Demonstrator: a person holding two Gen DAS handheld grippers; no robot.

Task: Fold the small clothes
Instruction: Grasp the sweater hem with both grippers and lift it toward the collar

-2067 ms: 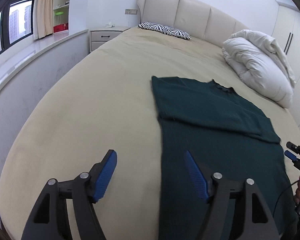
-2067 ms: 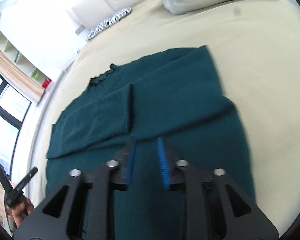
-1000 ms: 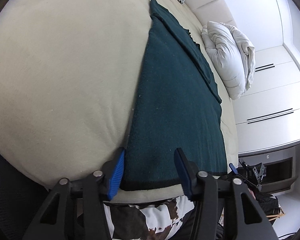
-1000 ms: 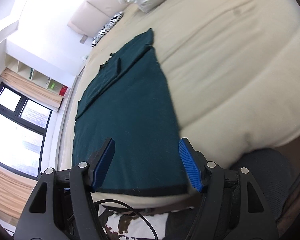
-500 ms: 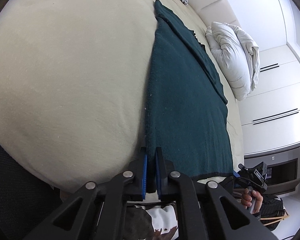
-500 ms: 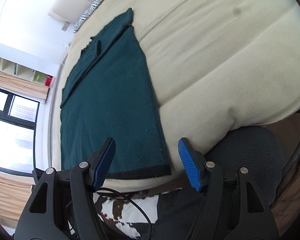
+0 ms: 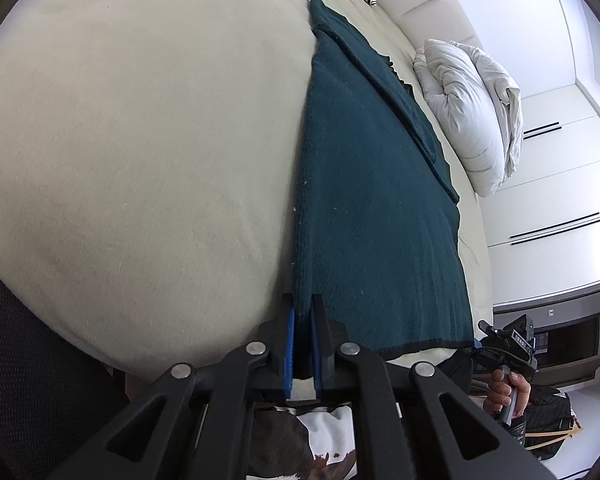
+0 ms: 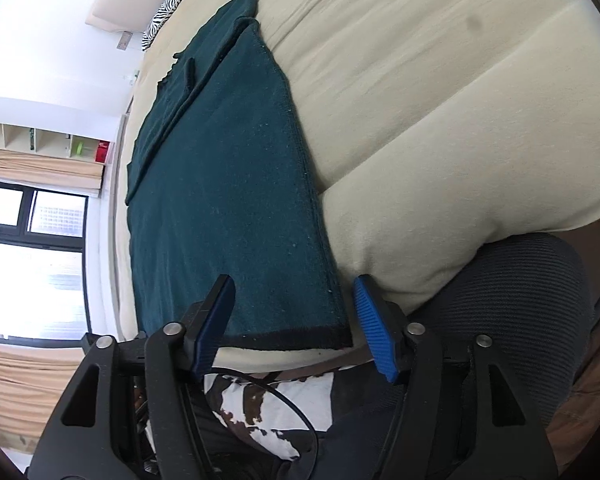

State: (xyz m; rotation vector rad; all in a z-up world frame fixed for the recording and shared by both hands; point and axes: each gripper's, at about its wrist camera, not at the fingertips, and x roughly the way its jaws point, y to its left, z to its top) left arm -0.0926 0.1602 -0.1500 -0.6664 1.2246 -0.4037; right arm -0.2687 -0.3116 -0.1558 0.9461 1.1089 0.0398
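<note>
On the beige bed [image 7: 140, 140] a dark green sweater [image 7: 364, 200] lies flat, hem at the near edge, sleeves folded over the chest. The left gripper [image 7: 302, 344] is clamped tight on the sweater's near left hem corner. Over at the right corner, the right gripper [image 8: 294, 320] has its blue pads either side of the hem, jaws closing but not touching the cloth yet. White duvet [image 7: 472, 112] sits bunched far right

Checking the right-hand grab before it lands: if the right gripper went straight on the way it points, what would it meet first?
Probably the dark green garment, near its hem corner, which lies between the closing right gripper jaws, untouched. Beneath lies the bed; depth unclear.
</note>
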